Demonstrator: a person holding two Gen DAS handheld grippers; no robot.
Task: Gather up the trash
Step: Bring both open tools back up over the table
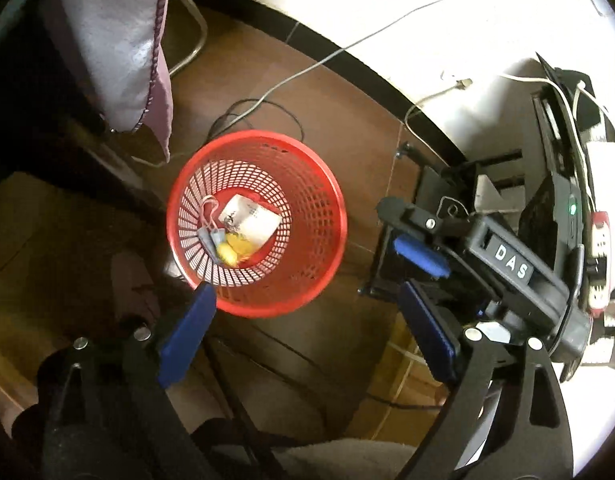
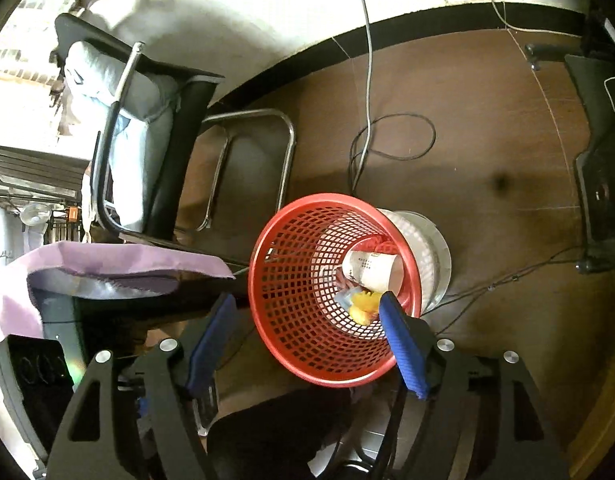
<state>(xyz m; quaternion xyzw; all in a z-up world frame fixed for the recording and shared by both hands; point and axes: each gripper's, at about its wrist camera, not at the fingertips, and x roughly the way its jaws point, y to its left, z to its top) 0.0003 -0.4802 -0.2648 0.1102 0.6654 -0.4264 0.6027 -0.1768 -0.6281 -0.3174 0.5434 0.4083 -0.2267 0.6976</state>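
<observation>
Both grippers (empty) gape above red basket (image 1: pixel 256 222) rim.

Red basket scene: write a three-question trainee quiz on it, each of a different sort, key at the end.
1. True or false: the red basket stands on a table.
2. Which lies in the basket? A) a paper cup B) a glass bottle C) a shoe
3. Fill in: the left gripper and right gripper both have their jaws ____, with nothing between them.

Key: 1 false, it stands on the brown floor. 2 A. 3 open.
</observation>
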